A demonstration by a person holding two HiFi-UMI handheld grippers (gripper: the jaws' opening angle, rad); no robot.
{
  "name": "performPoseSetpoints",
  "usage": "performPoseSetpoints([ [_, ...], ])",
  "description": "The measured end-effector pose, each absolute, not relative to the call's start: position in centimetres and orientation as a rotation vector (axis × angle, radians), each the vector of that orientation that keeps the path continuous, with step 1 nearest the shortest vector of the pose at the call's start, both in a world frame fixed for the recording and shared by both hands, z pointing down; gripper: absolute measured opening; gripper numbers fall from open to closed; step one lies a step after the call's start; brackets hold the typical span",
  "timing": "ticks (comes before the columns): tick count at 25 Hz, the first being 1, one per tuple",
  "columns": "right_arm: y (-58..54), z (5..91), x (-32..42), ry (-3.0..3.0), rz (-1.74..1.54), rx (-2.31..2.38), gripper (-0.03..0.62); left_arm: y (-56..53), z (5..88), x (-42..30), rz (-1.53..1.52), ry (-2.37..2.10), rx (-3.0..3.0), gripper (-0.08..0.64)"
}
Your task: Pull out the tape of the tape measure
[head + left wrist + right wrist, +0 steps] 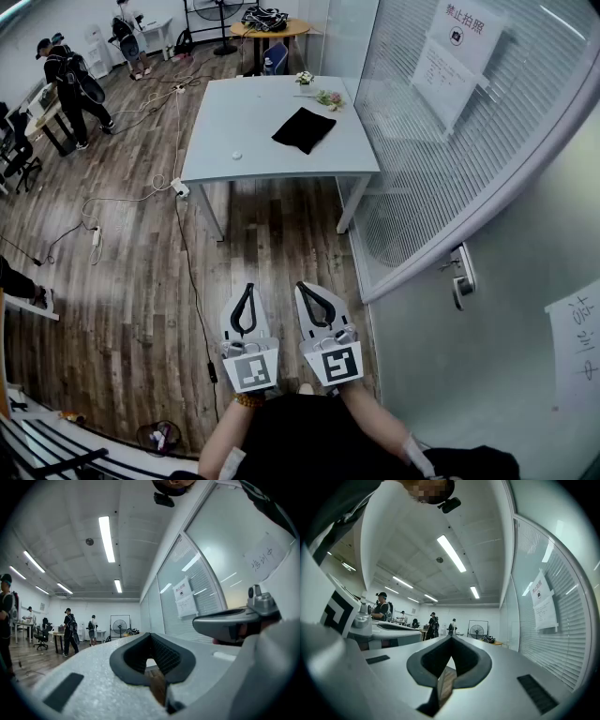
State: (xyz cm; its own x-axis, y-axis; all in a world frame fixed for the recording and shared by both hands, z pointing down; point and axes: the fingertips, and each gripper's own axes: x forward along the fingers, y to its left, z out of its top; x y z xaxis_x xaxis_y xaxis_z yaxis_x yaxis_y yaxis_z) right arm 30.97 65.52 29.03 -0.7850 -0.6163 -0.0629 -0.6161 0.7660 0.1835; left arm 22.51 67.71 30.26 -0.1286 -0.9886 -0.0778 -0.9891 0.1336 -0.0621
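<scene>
My left gripper point(247, 286) and my right gripper point(302, 285) are held side by side close to the person's body, above the wooden floor. Both point toward a grey table point(216, 141) some way ahead. Each one is shut, its tips meeting with nothing between them, as the left gripper view point(150, 633) and the right gripper view point(451, 637) show. On the table lie a black cloth point(304, 128) and a small white round object point(236, 156), too small to identify. I cannot make out a tape measure with certainty.
A glass partition with blinds point(441, 141) and a door handle point(463, 272) run along the right. Cables point(178, 216) trail over the floor left of the table. People point(70, 84) stand at desks far left. A small flower bunch point(328, 97) sits at the table's far edge.
</scene>
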Motion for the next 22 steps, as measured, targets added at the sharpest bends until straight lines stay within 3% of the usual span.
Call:
performPoseSetpoints([
  [22,60.1,32.4,16.0,-2.863,-0.184,1.015,0.002,62.4,32.8,9.9,0.072,2.217,-2.132,0.008],
])
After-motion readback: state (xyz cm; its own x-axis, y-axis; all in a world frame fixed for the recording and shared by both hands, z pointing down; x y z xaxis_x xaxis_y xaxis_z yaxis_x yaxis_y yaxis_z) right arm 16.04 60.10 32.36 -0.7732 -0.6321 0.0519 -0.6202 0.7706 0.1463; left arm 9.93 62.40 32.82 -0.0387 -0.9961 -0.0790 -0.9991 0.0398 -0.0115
